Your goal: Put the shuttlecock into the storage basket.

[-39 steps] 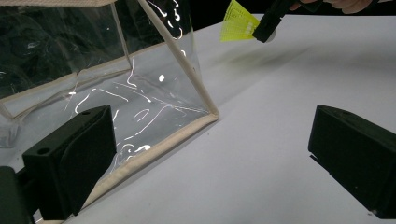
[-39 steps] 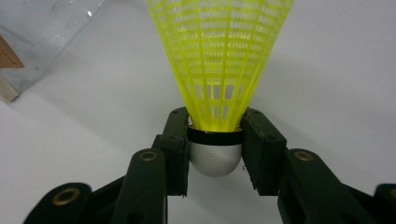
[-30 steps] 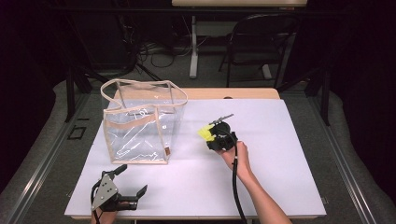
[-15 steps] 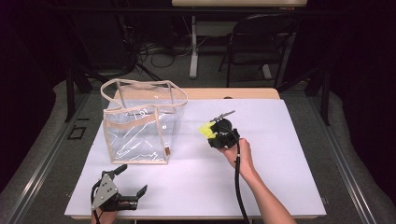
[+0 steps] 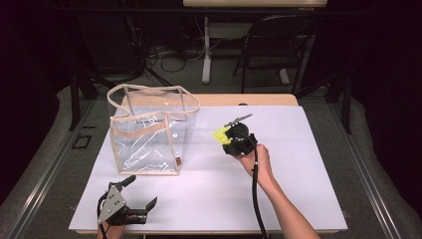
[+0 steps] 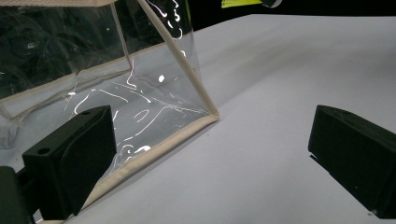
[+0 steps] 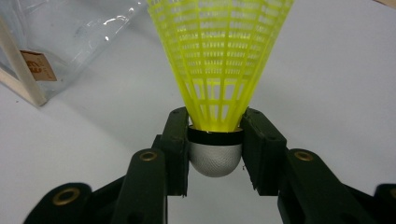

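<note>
Shuttlecock (image 7: 219,70) head clamped between right claw (image 7: 215,140) jaws, skirt outward

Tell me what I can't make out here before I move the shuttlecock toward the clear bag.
- Shuttlecock: skirt's wide end cut off by the right gripper view's top edge.
- Small brown label on the clear bag: print too blurred to read.
- Left hand-held gripper: its hand is cut off by the high view's bottom edge.

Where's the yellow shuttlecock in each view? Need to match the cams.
High view: shuttlecock at table centre, held in the right gripper, right of the clear bag.
Left gripper view: a yellow sliver at the top edge, beyond the bag's corner.
Right gripper view: centre, skirt up, cork clamped between the jaws.
Shared landmark: the bag's beige trim.
</note>
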`<state>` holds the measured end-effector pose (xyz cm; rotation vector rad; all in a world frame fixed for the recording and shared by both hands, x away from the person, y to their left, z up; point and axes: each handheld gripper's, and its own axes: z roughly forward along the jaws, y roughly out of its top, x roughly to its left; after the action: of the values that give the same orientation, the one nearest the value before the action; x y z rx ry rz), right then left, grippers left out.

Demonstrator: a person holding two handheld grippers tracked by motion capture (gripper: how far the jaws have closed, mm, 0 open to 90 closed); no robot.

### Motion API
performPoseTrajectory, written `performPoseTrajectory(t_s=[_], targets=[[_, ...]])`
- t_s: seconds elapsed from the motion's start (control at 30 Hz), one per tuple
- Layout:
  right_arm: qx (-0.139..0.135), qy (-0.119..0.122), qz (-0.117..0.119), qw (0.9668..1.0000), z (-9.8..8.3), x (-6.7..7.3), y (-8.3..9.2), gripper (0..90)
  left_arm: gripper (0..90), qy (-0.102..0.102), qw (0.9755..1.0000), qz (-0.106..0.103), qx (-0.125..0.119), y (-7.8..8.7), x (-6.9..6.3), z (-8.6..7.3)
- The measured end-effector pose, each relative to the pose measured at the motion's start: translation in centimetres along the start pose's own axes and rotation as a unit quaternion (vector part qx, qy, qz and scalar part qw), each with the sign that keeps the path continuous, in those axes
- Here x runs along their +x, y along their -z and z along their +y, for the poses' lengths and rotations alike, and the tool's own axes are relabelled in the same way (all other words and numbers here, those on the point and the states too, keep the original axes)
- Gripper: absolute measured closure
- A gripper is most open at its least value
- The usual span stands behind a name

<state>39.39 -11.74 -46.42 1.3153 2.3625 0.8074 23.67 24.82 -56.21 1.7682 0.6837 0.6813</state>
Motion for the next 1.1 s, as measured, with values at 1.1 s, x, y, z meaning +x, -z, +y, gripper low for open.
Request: performPoseTrajectory(t_s=[1.1], targets=[[-0.018, 0.018, -0.012, 0.9996, 1.8, 0.2, 3.1, 64.1, 1.0, 0.001, 1.0000, 0.000, -0.003, 0.0, -0.1, 0.0]])
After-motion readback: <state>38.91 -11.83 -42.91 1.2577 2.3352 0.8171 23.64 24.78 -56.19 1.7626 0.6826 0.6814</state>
